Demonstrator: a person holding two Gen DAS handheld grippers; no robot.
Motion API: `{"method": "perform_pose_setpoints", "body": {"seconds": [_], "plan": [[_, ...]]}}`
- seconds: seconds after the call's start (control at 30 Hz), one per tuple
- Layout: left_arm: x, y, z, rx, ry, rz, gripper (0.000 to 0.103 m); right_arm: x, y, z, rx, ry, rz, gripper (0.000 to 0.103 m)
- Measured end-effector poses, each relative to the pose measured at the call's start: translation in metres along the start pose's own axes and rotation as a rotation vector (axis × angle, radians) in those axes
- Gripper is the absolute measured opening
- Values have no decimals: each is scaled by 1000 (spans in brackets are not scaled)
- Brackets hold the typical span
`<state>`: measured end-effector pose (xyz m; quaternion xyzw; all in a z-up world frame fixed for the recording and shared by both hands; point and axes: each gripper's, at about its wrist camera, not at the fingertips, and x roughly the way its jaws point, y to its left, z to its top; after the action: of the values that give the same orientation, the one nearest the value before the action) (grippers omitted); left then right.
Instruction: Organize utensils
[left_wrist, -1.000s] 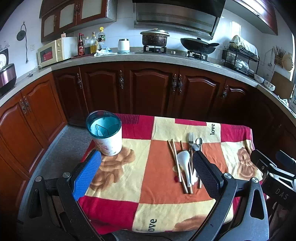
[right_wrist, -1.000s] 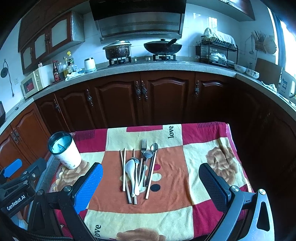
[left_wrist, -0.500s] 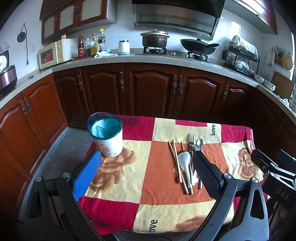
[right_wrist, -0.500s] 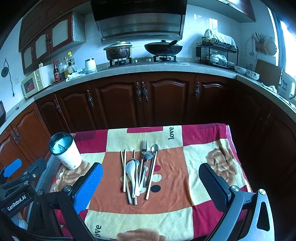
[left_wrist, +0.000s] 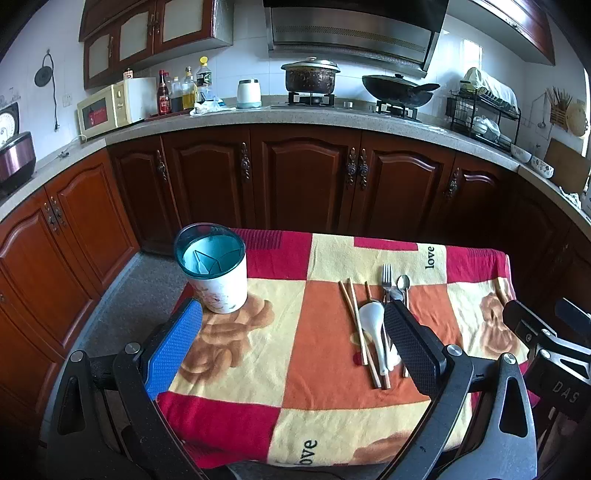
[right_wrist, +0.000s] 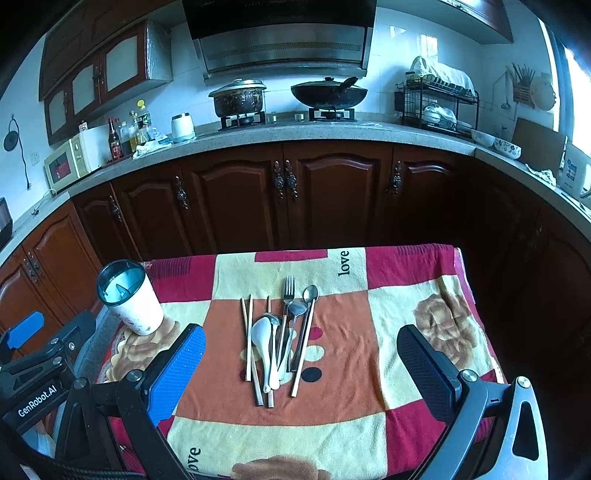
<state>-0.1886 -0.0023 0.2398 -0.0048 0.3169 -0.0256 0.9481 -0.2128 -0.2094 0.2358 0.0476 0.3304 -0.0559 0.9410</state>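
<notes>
A pile of utensils (right_wrist: 277, 339) lies mid-table: wooden chopsticks (right_wrist: 248, 336), a white ceramic spoon (right_wrist: 261, 339), a metal fork (right_wrist: 288, 295) and metal spoons (right_wrist: 309, 295). The pile also shows in the left wrist view (left_wrist: 373, 325). A white utensil holder with a teal divided rim (left_wrist: 212, 266) stands upright at the table's left, also in the right wrist view (right_wrist: 129, 295). My left gripper (left_wrist: 291, 314) is open and empty above the table's near edge. My right gripper (right_wrist: 301, 339) is open and empty, hovering in front of the pile.
The table wears a red, orange and cream checked cloth (right_wrist: 369, 317). Dark wooden cabinets (right_wrist: 288, 192) and a counter with a stove, pots, a microwave (left_wrist: 110, 107) and a dish rack (right_wrist: 436, 107) lie behind. The floor drops off at the table's left.
Both views have shifted very slightly; the grippers stay open and nothing on the table has moved.
</notes>
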Motion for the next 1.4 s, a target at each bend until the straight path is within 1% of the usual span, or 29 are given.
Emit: {"method": "perform_pose_setpoints", "body": {"seconds": [0.2,0.47,0.7,1.0,1.4], "plan": [[3,-1,0,1,1,0,100,3,-1,0,2,2,0,103],[11,-2,0,1,24,-3,100,9,-2,0,0,19,3,103],[16,-3,0,5,29,4,100,12,-1,-2,-3,3,3,103],[27,-6,-2,24,30,14,100,26,-1,-3,1,53,31,103],[47,-12,-3,39,56,15,100,52,-4,-7,-10,93,27,103]]}}
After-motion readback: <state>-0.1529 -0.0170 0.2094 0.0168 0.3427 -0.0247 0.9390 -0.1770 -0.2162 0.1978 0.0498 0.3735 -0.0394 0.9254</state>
